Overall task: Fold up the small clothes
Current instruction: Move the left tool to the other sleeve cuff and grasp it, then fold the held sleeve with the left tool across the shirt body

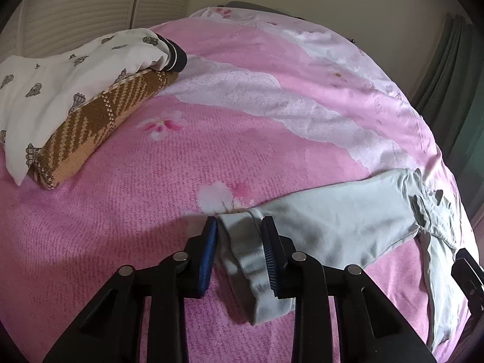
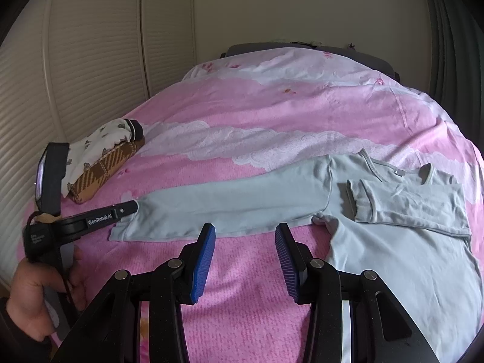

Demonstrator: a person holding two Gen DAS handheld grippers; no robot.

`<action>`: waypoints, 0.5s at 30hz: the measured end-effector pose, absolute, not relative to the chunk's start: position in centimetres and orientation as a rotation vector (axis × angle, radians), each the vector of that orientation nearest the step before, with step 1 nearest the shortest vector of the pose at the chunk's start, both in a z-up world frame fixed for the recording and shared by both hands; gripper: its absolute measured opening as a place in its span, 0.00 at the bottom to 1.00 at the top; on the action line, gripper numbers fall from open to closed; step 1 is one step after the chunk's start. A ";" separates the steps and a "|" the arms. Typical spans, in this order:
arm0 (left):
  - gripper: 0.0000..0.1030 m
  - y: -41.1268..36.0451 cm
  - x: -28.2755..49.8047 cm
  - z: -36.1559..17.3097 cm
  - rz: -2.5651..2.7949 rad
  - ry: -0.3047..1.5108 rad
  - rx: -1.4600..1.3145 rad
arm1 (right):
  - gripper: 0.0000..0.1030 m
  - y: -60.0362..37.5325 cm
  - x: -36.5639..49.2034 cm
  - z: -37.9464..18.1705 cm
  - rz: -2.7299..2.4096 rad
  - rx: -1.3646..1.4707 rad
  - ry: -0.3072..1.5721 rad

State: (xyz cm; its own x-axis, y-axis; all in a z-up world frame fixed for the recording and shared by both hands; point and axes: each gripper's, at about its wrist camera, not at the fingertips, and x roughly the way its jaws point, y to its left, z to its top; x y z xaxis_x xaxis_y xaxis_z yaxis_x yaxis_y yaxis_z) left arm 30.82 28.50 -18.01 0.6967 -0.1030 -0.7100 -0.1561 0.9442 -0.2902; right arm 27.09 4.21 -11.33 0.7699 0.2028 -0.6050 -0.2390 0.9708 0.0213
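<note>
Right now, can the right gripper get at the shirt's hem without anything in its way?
Probably yes. The right gripper has its jaws open and empty over bare blanket, and the shirt lies just beside it with nothing between. The left gripper is busy at the far sleeve cuff, well clear.

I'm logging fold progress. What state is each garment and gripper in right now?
Pale green top: spread flat on the pink blanket, one sleeve folded across its chest, the other stretched out.
Outstretched sleeve cuff: between the left gripper's pads.
Left gripper: shut on the cuff.
Right gripper: open, empty, over the blanket.
White printed garment: folded, lying on the brown knit.
Brown knit: folded.
</note>
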 end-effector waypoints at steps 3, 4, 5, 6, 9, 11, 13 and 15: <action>0.16 28.6 30.5 -17.7 0.026 0.796 -0.362 | 0.42 4.0 27.0 -11.3 0.238 -0.057 0.652; 0.10 28.5 30.3 -17.5 0.036 0.793 -0.354 | 0.42 3.8 27.0 -11.2 0.238 -0.056 0.651; 0.10 28.4 30.3 -17.3 0.043 0.790 -0.347 | 0.42 3.8 27.0 -11.2 0.237 -0.054 0.650; 0.09 28.3 30.0 -17.0 0.045 0.784 -0.341 | 0.42 3.6 26.9 -11.1 0.235 -0.052 0.648; 0.07 27.9 29.4 -15.9 0.058 0.756 -0.320 | 0.42 3.1 26.8 -10.8 0.234 -0.042 0.643; 0.06 27.4 29.1 -15.0 0.060 0.742 -0.306 | 0.42 2.8 26.6 -10.6 0.233 -0.039 0.639; 0.06 26.7 28.8 -14.0 0.066 0.732 -0.281 | 0.42 2.4 26.3 -10.3 0.234 -0.036 0.635; 0.06 25.6 28.6 -12.8 0.065 0.724 -0.252 | 0.42 1.8 26.1 -10.1 0.231 -0.032 0.630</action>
